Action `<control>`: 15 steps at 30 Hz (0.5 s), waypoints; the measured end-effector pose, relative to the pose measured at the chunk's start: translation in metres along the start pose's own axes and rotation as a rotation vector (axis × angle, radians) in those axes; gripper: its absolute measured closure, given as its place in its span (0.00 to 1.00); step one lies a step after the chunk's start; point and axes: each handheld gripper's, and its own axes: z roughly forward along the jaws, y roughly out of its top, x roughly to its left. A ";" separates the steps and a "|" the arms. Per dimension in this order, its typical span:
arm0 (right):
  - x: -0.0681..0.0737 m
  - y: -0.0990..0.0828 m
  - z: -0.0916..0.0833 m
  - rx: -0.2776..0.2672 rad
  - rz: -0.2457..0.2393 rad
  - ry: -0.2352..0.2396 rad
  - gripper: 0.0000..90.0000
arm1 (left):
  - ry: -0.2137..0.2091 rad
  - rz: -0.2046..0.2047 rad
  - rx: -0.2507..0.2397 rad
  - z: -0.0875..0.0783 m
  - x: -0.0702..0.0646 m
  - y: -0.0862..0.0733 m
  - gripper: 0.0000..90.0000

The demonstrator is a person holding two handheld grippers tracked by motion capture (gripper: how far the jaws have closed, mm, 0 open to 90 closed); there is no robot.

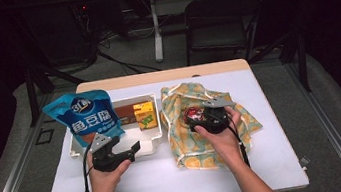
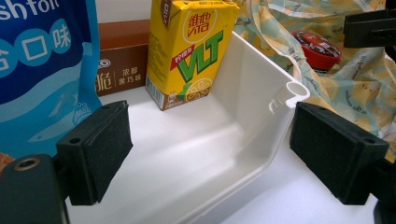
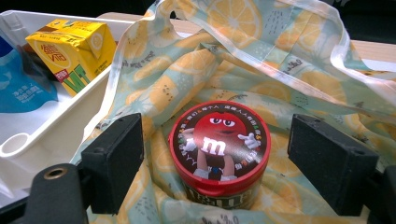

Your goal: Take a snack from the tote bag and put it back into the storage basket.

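A round candy tub (image 3: 218,156) with a red cartoon lid sits on the lemon-print bag (image 3: 261,60), between the right gripper's (image 3: 215,163) wide-open jaws. The left gripper (image 2: 210,154) gapes wide across the white tray's (image 2: 252,93) corner.

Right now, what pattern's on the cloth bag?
Orange and lemon slices on pale green cloth bag, clearest in the right gripper view.

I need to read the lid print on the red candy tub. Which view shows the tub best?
The right gripper view: the red candy tub sits close and central between that gripper's open jaws, lid print sharp, nestled in the lemon-print bag. The left gripper view catches it small and partly hidden by fabric; the high view gives a tiny red patch beside the right gripper.
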 end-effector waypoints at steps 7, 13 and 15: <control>0.001 0.000 0.009 0.015 -0.002 -0.003 0.20 | -0.002 0.004 -0.001 -0.001 0.000 0.000 0.15; 0.000 -0.002 0.017 0.027 -0.007 -0.009 0.20 | -0.005 0.001 0.002 -0.001 0.001 0.000 0.15; -0.001 -0.002 0.018 0.033 -0.010 -0.011 0.20 | -0.006 -0.001 0.002 -0.001 0.002 0.000 0.15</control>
